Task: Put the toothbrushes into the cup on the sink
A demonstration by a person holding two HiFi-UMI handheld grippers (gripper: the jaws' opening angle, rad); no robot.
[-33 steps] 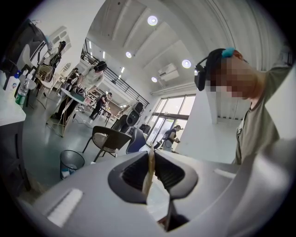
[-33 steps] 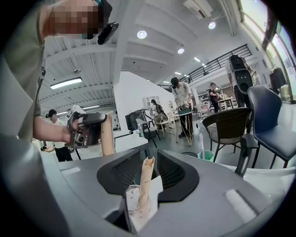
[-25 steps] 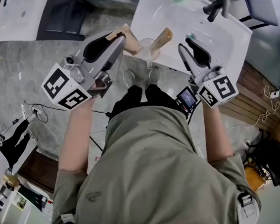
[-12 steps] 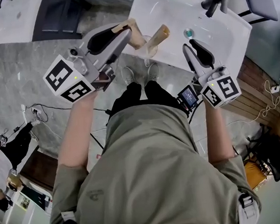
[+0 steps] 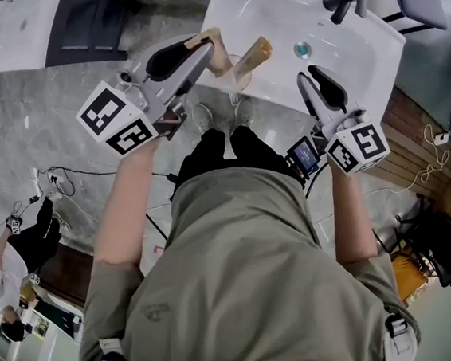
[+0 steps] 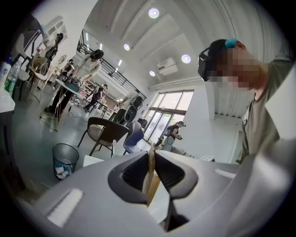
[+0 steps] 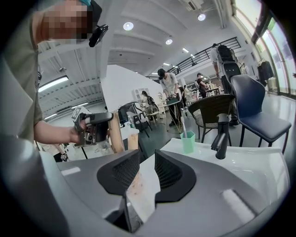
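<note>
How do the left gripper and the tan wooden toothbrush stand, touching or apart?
Touching. The left gripper view shows the left gripper closed on the tan wooden toothbrush, both pads pressed against its sides, no gap.

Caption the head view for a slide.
Left gripper holds a toothbrush beside the glass cup on the sink edge.

My left gripper (image 6: pixel 152 161) is grey with black pads (image 6: pixel 134 173), its marker cube (image 5: pixel 119 119) black-and-white squares; toothbrush (image 6: pixel 149 185) tan, cup (image 7: pixel 188 141) mint green, sink (image 5: pixel 273 20) white, tap (image 7: pixel 221 134) black.
</note>
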